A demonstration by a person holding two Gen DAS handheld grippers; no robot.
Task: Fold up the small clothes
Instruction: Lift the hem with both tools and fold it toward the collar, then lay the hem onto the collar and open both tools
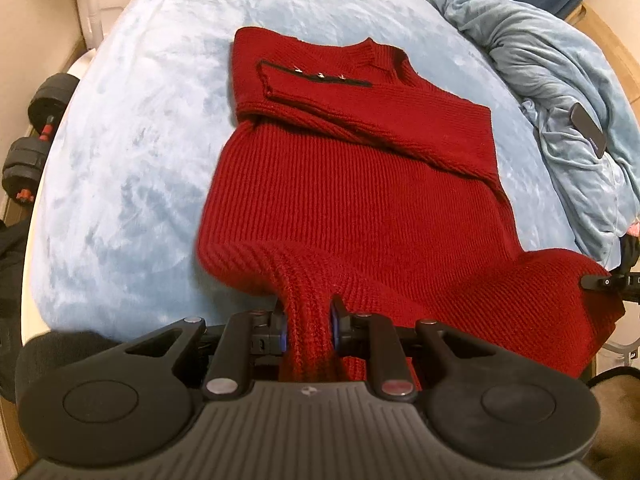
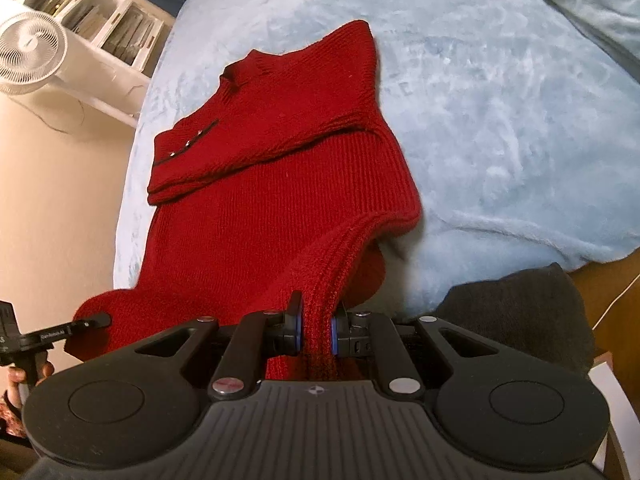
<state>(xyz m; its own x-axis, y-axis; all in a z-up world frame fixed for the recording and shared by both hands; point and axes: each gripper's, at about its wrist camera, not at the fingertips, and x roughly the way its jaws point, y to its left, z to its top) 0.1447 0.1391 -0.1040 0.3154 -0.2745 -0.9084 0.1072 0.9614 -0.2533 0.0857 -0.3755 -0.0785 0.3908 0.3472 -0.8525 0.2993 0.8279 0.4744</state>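
Observation:
A red knit sweater (image 1: 352,184) lies on a light blue blanket (image 1: 132,168), collar away from me, with both sleeves folded across the chest. My left gripper (image 1: 308,330) is shut on the sweater's bottom hem at its left corner. My right gripper (image 2: 316,330) is shut on the hem at the right corner of the sweater (image 2: 272,208). Both corners are lifted off the bed, so the hem hangs raised between them. The right gripper also shows at the right edge of the left wrist view (image 1: 600,282), and the left gripper shows at the left edge of the right wrist view (image 2: 92,320).
A bunched grey-blue duvet (image 1: 560,92) with a dark phone (image 1: 588,128) on it lies to the sweater's right. Dumbbells (image 1: 36,136) sit on the floor to the left. A white fan (image 2: 28,52) and a shelf (image 2: 104,20) stand beyond the bed's left side. A dark cloth (image 2: 516,312) lies at the near bed edge.

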